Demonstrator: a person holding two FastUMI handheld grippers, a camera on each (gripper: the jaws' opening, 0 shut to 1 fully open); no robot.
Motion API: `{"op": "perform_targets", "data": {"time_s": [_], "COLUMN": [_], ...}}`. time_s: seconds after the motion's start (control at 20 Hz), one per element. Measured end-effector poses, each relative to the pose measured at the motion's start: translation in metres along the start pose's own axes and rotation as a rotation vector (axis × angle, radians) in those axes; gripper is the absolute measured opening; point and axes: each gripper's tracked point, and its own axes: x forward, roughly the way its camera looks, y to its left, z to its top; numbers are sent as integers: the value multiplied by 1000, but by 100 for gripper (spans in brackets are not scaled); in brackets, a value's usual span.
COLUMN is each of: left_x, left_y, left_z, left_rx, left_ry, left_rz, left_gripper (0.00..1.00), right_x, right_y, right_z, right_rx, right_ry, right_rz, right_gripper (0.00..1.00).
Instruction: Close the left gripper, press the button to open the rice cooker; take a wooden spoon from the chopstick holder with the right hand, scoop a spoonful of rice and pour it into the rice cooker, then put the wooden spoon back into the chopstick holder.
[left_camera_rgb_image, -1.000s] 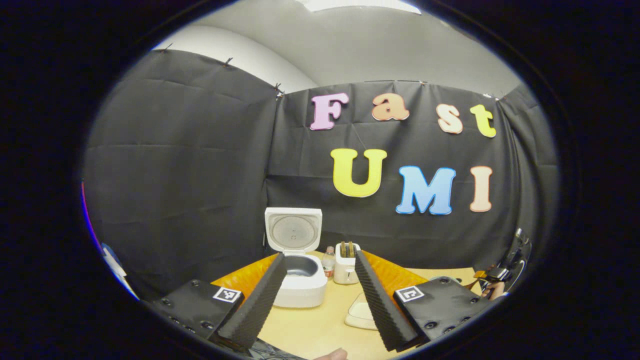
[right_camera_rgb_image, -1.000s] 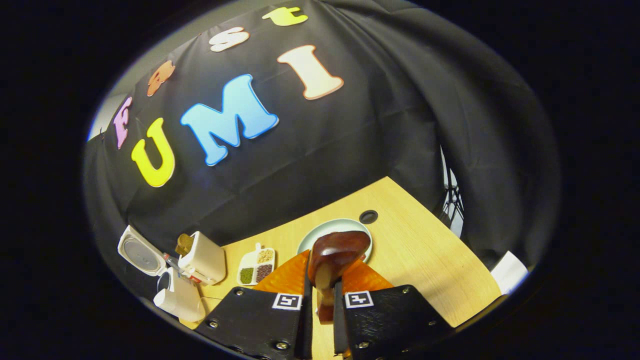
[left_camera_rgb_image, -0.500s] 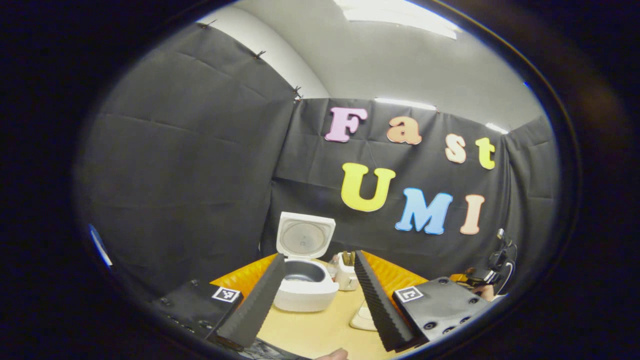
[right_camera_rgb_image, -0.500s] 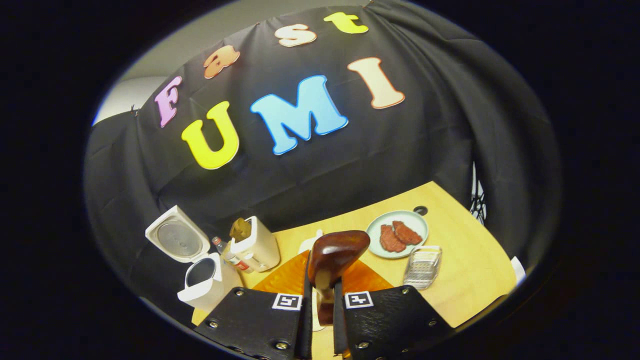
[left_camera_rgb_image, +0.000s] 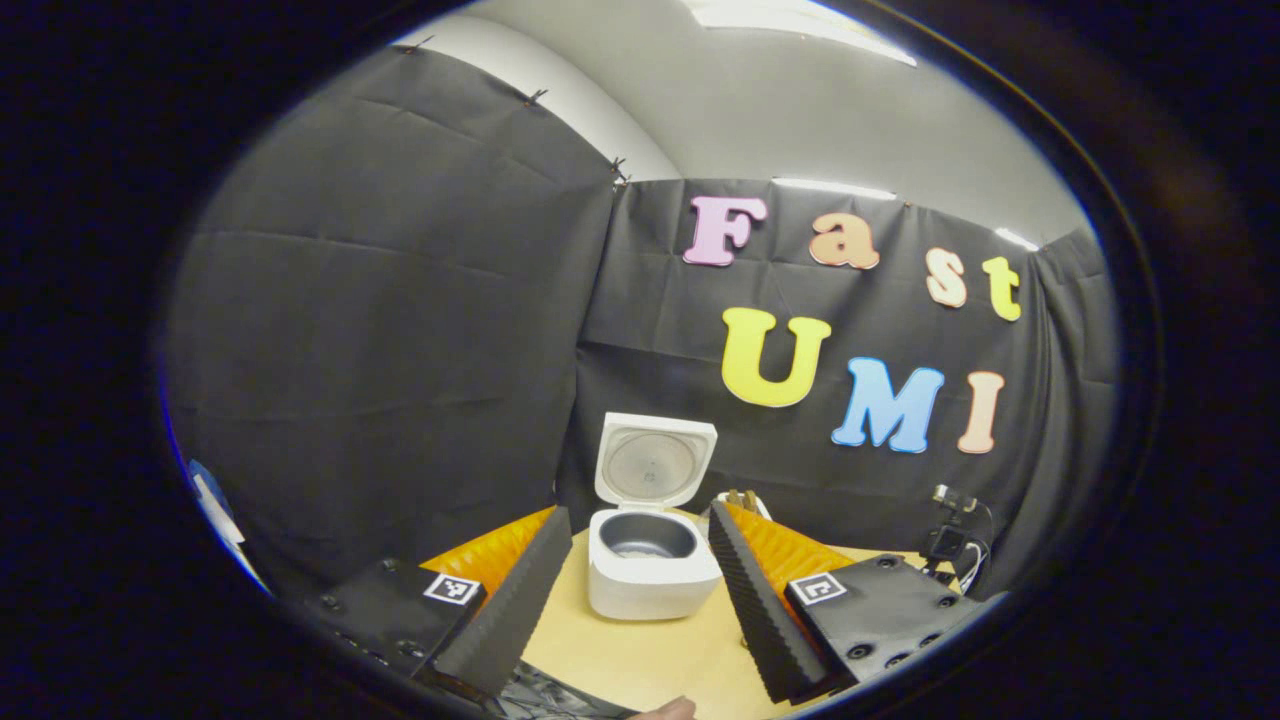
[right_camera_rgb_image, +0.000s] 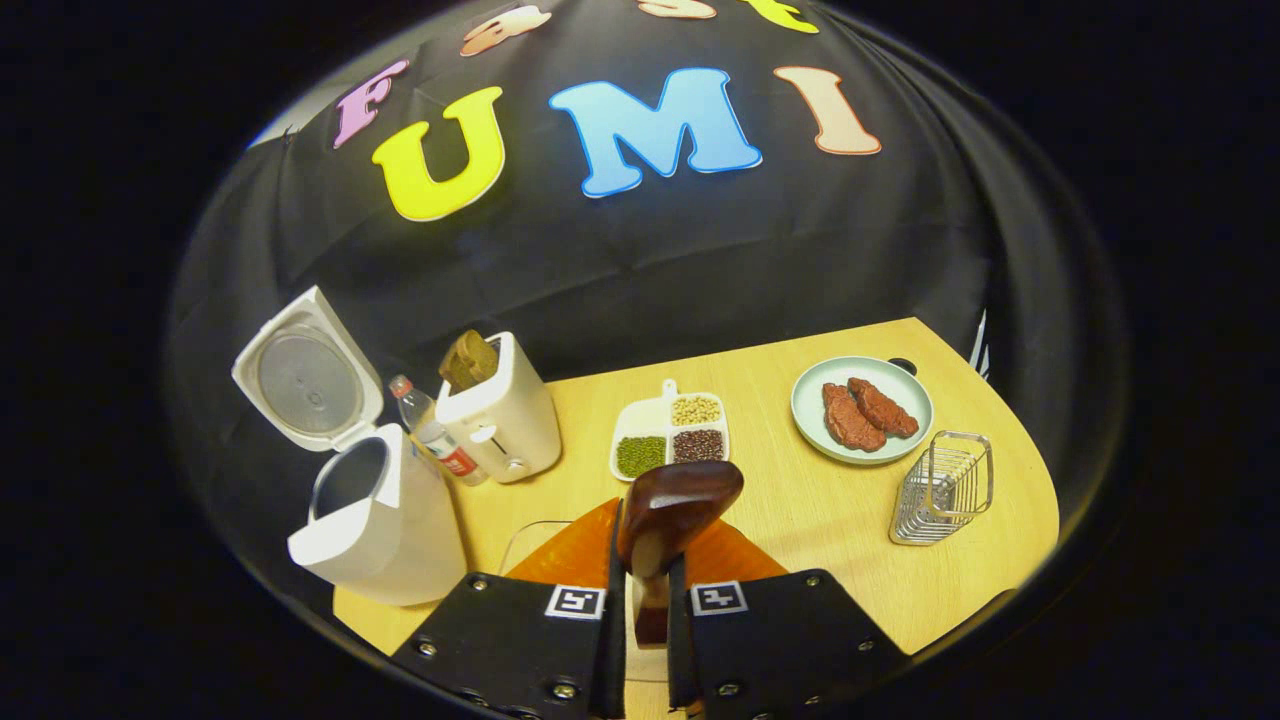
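**Spoon held over the table, cooker open**

The right gripper (right_camera_rgb_image: 645, 600) clamps the handle of a dark wooden spoon (right_camera_rgb_image: 677, 505); both fingers press on it, and the bowl of the spoon sticks up ahead of the fingers, above the wooden table (right_camera_rgb_image: 820, 510). In the right gripper view the white rice cooker (right_camera_rgb_image: 375, 520) stands at the left with its lid (right_camera_rgb_image: 305, 370) swung up and its pot exposed. Just right of it are a small bottle (right_camera_rgb_image: 430, 435) and a white toaster (right_camera_rgb_image: 500, 415) with a brown slice in its slot. Farther right lies a divided tray (right_camera_rgb_image: 670, 440) of green, pale and dark grains, then a pale plate (right_camera_rgb_image: 810, 420) bearing two reddish pieces of meat. A wire holder (right_camera_rgb_image: 940, 490) stands near the table's right edge, well apart from the spoon.

The left gripper (left_camera_rgb_image: 635, 580) is spread wide and grips nothing. In the left gripper view the cooker (left_camera_rgb_image: 650, 570) sits between its fingers, farther off, lid (left_camera_rgb_image: 655, 462) upright.
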Motion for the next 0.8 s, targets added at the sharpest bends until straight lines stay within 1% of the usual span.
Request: {"op": "perform_targets", "data": {"time_s": [0.05, 0.1, 0.25, 0.4, 0.45, 0.55, 0.7, 0.8], "left_x": [6, 13, 25, 34, 37, 39, 39, 38], "left_y": [2, 6, 9, 13, 15, 21, 28, 29], "left_z": [-6, -10, -13, -21, -21, -20, -20, -18], "left_rx": [14, 27, 19, -5, -8, -8, 4, 0], "left_ry": [18, 30, 42, 53, 56, 54, 53, 50], "left_rz": [11, 28, 53, 73, 83, 99, 115, 119], "left_gripper": [96, 92, 92, 92, 92, 92, 92, 92], "right_x": [9, 17, 34, 49, 53, 61, 67, 68], "right_y": [-2, -4, -8, 6, 12, 31, 53, 62], "right_z": [-2, -6, -7, -18, -19, -29, -42, -46], "right_rx": [-6, -16, -72, -126, -126, -107, -22, 13], "right_ry": [-5, -10, -36, -31, -32, -3, 59, 84], "right_rz": [-23, -49, -142, -162, -160, -128, -82, -50], "right_gripper": [17, 17, 17, 17, 17, 17, 17, 17]}}
